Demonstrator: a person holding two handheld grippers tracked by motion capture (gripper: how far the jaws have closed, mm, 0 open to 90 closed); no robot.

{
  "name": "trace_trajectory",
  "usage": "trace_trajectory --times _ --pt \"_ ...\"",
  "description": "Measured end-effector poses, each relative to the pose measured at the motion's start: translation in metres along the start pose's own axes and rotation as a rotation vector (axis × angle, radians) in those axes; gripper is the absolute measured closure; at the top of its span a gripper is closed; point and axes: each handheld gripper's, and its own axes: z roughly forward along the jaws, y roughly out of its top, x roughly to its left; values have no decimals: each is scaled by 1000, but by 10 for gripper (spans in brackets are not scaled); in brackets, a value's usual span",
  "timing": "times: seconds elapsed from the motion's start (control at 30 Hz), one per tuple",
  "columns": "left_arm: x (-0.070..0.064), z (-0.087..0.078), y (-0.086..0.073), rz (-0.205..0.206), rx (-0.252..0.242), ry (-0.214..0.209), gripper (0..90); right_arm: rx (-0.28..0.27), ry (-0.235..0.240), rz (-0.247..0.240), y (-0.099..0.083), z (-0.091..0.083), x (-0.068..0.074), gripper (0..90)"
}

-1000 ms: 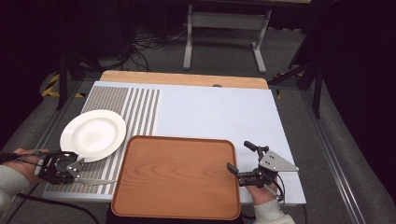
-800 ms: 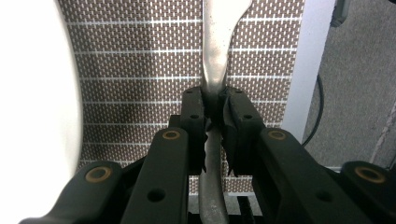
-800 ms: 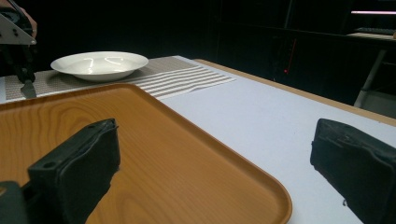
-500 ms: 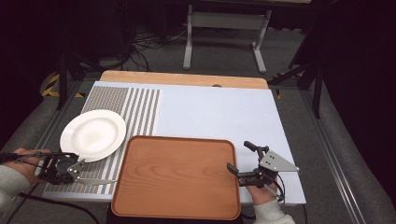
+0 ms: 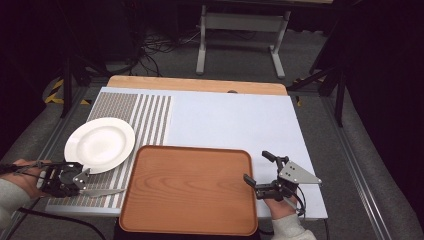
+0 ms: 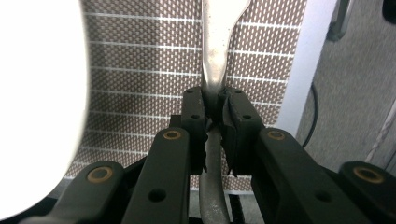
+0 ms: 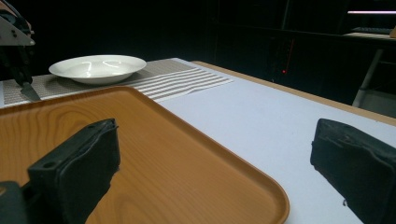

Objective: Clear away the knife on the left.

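Note:
My left gripper sits at the table's front left, shut on the handle of a silver knife whose blade points right toward the tray. In the left gripper view the jaws pinch the knife over the mat, with the white plate to its left. The plate rests on the striped placemat. Beside the right edge of the bare wooden tray, my right gripper stands open. In the right gripper view its jaws straddle the tray's corner with nothing between them.
The white tabletop stretches behind the tray, with a wooden strip along its far edge. Across the tray in the right gripper view are the plate and the left gripper. Dark floor and a stand's legs lie beyond the table.

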Motion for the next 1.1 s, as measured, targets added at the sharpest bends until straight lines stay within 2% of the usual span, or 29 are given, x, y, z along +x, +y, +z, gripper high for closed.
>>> trace_trajectory --times 0.13,0.23,0.3,0.37,0.5,0.6,0.8,0.97,1.0,1.03,1.1 --pt "1 -16 -2 -52 -61 -11 801 1 -2 0 0 0 0 21" --pt "2 -25 -2 -86 -87 -11 801 1 0 -1 0 1 -1 21" --pt "4 -32 -1 -131 -90 -20 802 0 0 0 0 1 -1 21" --pt "4 -36 0 -180 -123 -27 801 0 -2 -1 0 0 -1 21" --pt "5 -45 3 -224 -153 -46 801 -3 -3 -2 0 -1 -1 21" --pt "7 -51 7 -280 -165 -60 802 -3 -1 -1 0 -1 -1 21" --pt "14 -59 11 -401 -208 -109 801 -1 1 -3 0 0 -1 21" --pt "16 -63 15 -460 -247 -138 801 1 1 1 0 0 -2 21" --pt "16 -63 15 -482 -249 -142 801 0 2 1 0 0 -2 21" --pt "16 -63 15 -482 -249 -142 801 0 2 1 0 0 -2 21" --pt "18 -65 17 -519 -262 -169 801 -3 3 -5 0 0 -2 21"
